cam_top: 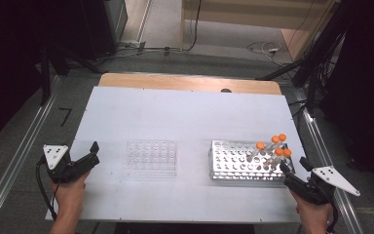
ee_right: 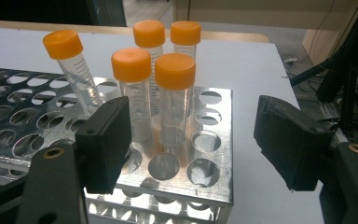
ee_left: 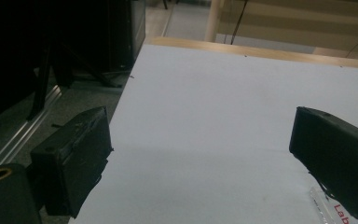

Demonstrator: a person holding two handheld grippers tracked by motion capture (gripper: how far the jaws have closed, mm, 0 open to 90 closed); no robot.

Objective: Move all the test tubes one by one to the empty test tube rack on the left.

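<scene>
Black grippers, grey three-cornered plates

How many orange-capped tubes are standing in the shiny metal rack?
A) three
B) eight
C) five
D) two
C: the right gripper view shows five orange-capped tubes in the metal rack, four upright in a cluster and one leaning off to the side; the high view shows the same five caps at the rack's right end.

The high view looks forward and down on the whole white rectangular table. The left gripper view sits low and close, facing its far wooden edge. The right gripper view faces the perforated metal tube rack closely; the high view shares it at lower right.
</scene>
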